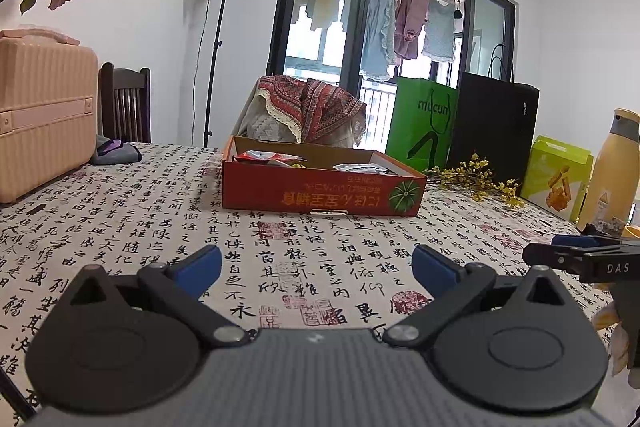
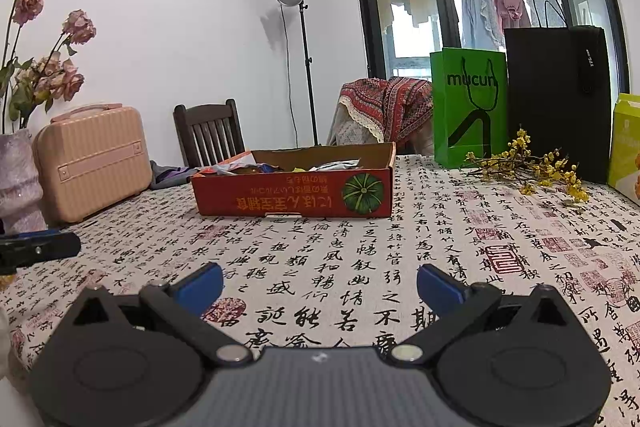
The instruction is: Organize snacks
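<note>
Low in each view, the left claw [image 1: 316, 265] and the right claw [image 2: 320, 285] hang spread wide and hold nothing, both aimed at one red box [image 1: 320, 189] in the middle of the bench [image 1: 120, 219]. The snacks [image 1: 268, 158] lie in that box, probably so they stay together. I cannot count the packets; two paper bags stand at the right.

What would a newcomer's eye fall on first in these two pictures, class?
Probably the red cardboard box of snack packets, printed with a green pumpkin, sitting mid-table on the calligraphy tablecloth. Next, the bright green paper bag beside a taller black bag at the far edge, with yellow flower sprigs lying in front. In the foreground, the left hand-held gripper and right hand-held gripper both stand open and empty.
</note>
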Demonstrator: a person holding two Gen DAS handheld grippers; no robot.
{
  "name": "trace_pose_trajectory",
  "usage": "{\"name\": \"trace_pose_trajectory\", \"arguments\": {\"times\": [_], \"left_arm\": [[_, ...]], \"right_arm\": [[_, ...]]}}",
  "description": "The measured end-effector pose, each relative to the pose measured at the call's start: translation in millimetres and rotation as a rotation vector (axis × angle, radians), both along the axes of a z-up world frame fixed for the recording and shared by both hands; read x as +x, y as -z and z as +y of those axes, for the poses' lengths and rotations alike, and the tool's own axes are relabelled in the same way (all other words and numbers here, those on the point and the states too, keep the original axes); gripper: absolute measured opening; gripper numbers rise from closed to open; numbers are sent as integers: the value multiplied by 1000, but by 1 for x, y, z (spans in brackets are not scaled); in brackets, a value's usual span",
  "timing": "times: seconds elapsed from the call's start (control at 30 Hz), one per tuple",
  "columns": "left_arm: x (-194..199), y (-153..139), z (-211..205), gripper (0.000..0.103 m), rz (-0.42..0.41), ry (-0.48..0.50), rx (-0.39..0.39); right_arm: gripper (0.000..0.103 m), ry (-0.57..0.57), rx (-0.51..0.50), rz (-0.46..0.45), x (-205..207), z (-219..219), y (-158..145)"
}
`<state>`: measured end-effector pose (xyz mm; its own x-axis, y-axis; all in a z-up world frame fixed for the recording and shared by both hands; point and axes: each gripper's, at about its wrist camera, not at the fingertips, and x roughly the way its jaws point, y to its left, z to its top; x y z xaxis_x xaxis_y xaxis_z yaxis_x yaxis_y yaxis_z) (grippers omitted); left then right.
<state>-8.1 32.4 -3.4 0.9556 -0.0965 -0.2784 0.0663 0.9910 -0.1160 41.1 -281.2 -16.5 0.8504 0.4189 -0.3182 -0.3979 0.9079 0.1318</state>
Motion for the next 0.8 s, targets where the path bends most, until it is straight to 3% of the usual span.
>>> {"name": "trace_pose_trajectory", "arguments": {"times": [0.8], "left_arm": [[-3, -2, 2, 103, -20, 25, -13]], "right_arm": [[103, 1, -2, 12, 4, 1, 7]]}}
